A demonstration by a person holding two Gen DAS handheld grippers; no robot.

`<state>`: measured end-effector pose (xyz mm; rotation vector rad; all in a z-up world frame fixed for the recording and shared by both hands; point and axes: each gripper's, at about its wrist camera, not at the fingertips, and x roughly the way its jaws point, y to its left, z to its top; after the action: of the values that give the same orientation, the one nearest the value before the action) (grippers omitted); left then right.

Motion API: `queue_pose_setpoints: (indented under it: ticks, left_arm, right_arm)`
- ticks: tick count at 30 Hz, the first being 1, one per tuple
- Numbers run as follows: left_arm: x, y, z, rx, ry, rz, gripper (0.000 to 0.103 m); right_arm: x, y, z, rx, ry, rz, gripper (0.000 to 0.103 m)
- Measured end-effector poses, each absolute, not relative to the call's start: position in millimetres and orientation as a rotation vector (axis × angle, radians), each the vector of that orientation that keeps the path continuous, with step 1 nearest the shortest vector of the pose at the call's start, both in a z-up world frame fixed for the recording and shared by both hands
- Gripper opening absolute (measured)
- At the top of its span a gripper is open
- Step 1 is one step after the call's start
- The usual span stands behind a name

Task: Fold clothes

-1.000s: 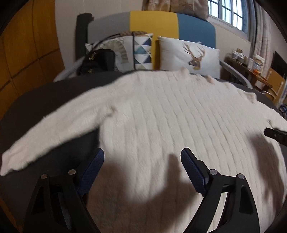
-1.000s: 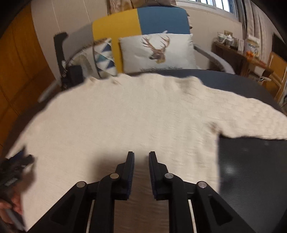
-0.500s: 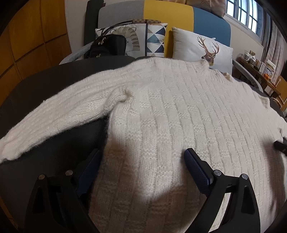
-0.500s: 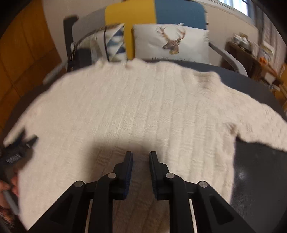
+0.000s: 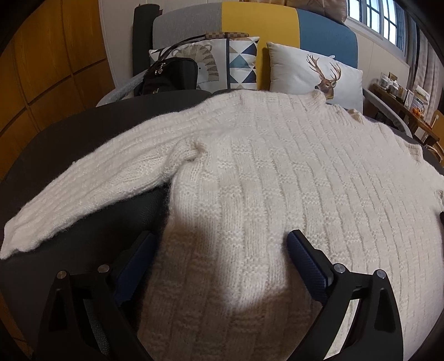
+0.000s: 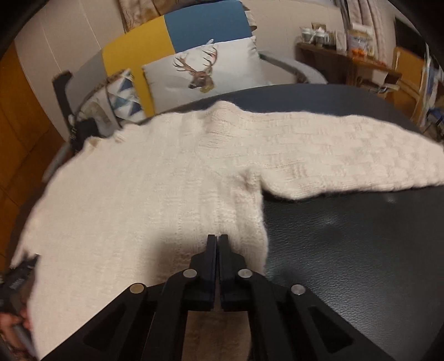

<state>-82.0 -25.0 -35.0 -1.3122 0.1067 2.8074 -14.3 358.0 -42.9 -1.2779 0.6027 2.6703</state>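
Note:
A cream knitted sweater (image 5: 277,180) lies flat on a dark round table (image 5: 55,144), sleeves spread out to both sides. My left gripper (image 5: 220,236) stands wide open low over the sweater's left side, below the armpit. Its left finger is over bare table and its right finger is over the knit. In the right wrist view the sweater (image 6: 152,180) fills the left half. My right gripper (image 6: 218,237) is shut just above the body's right edge, below the right sleeve (image 6: 347,161), and no fabric shows between its fingers. The left gripper (image 6: 19,277) appears blurred at the lower left.
Behind the table (image 6: 347,236) stands a grey, yellow and blue sofa (image 5: 260,25) with a deer pillow (image 5: 313,72), a triangle-pattern pillow (image 5: 238,66) and a black handbag (image 5: 169,75). A wooden shelf with small items (image 6: 347,52) is at the right. Orange wall panels are on the left.
My right gripper slid right to the sweater's right edge and its jaws closed fully. The left gripper stayed over the left side, its jaws slightly wider.

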Motion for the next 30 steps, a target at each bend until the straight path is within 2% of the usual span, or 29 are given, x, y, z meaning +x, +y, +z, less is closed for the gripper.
queue_pose_setpoints:
  ticks: [3, 11, 15, 18, 21, 25, 30]
  left_arm:
    - [-81.7, -24.4, -35.4, -1.31, 0.114, 2.81, 0.098]
    - [-81.1, -25.0, -35.7, -1.305, 0.118, 2.811, 0.098]
    - [-81.8, -27.4, -36.4, -1.309, 0.097, 2.801, 0.098]
    - [-82.1, -28.0, -36.8, -1.311, 0.083, 2.796, 0.098]
    - [-82.2, -28.2, -37.2, -1.312, 0.077, 2.794, 0.098]
    - [-81.9, -27.5, -37.2, -1.307, 0.081, 2.798, 0.098]
    - [-80.4, -23.9, -37.6, -1.29, 0.117, 2.816, 0.098]
  right_arm:
    - [-8.4, 365.7, -29.7, -1.185, 0.638, 2.704, 0.002]
    - [-62.8, 379.5, -44.2, -1.322, 0.397, 2.578, 0.0]
    - [-61.6, 386.2, -51.5, -1.243, 0.338, 2.569, 0.0]
    - [-62.0, 387.8, -47.6, -1.274, 0.383, 2.566, 0.0]
    - [-59.0, 392.2, -29.5, -1.188, 0.558, 2.648, 0.003]
    - [-88.2, 391.3, -19.5, -1.169, 0.484, 2.673, 0.003]
    - [-125.7, 405.3, -31.6, -1.19, 0.631, 2.638, 0.003]
